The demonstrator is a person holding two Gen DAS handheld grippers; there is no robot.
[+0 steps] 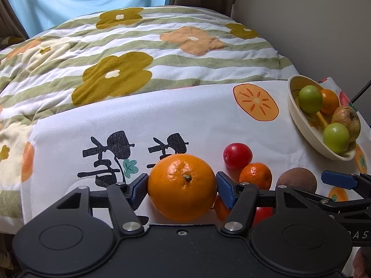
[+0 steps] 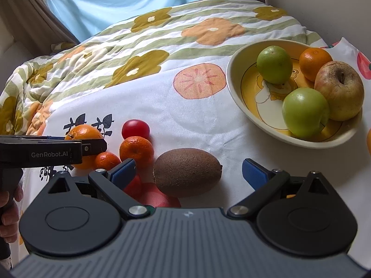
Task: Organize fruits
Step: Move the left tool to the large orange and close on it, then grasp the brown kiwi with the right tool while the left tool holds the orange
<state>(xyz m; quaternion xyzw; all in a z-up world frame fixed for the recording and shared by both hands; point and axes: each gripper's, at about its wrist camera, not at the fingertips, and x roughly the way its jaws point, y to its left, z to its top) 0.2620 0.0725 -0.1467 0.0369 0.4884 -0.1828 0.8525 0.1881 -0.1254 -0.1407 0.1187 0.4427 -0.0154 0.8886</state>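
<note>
My left gripper [image 1: 182,185] is shut on a large orange [image 1: 182,186], its blue pads pressed on both sides; the orange also shows in the right wrist view [image 2: 83,131]. My right gripper [image 2: 188,173] is open, its fingers either side of a brown kiwi [image 2: 187,172] without touching it. The kiwi also shows in the left wrist view [image 1: 296,178]. A red tomato [image 2: 135,128], a mandarin [image 2: 136,151] and a smaller mandarin [image 2: 106,161] lie on the cloth between the grippers. A cream bowl [image 2: 234,85] holds two green apples, a mandarin and a yellowish apple.
The fruit lies on a white printed cloth [image 2: 185,120] over a flowered striped quilt [image 1: 139,53]. A curtain [image 2: 104,2] hangs behind. A wall stands at the right. More red fruit [image 2: 133,186] lies under the right gripper's left finger.
</note>
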